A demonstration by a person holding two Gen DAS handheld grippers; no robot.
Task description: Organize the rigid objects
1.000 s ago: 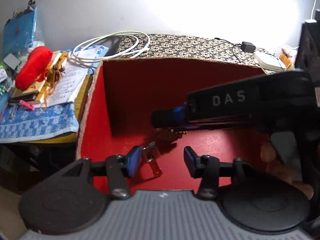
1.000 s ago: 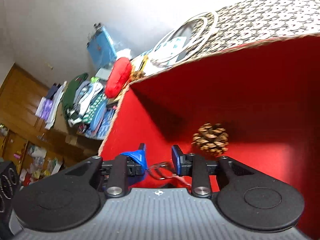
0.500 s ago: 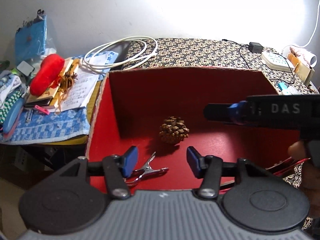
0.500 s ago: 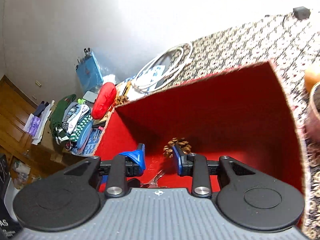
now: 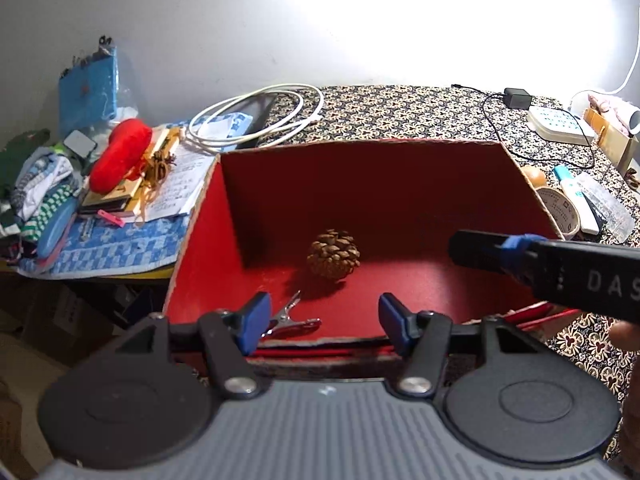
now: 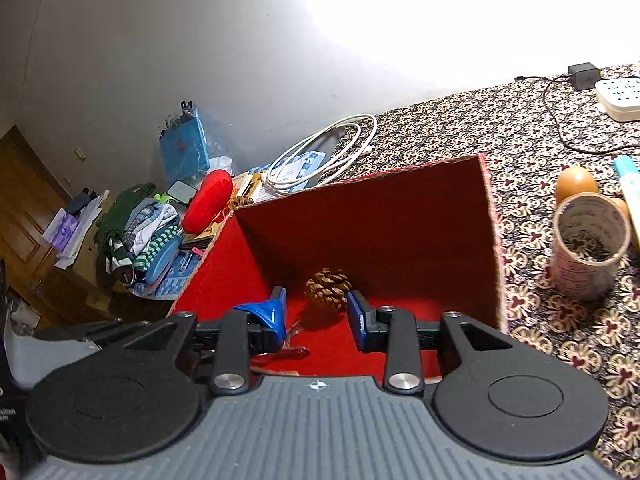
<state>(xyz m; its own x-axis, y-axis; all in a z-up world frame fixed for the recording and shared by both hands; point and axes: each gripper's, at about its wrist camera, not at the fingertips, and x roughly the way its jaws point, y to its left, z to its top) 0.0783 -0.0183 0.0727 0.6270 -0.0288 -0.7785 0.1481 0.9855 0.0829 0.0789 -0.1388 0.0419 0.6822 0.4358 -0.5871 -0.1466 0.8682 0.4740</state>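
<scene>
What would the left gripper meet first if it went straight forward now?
Probably the pine cone in the red box; the left gripper is open and aimed roughly there, though depth is unclear.

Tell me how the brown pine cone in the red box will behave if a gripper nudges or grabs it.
The brown pine cone looks rounded, so a nudge would probably roll it. Its open woody scales suggest it is light and brittle; a hard pinch might chip them.

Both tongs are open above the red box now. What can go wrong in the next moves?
1. The clip lies at the box's near wall, partly behind the left tongs; a grab there may hit the rim.
2. The right tongs hang close over the pinecone and could knock it.
3. The tape roll and egg stand beside the box; a sideways swing may topple them.
</scene>
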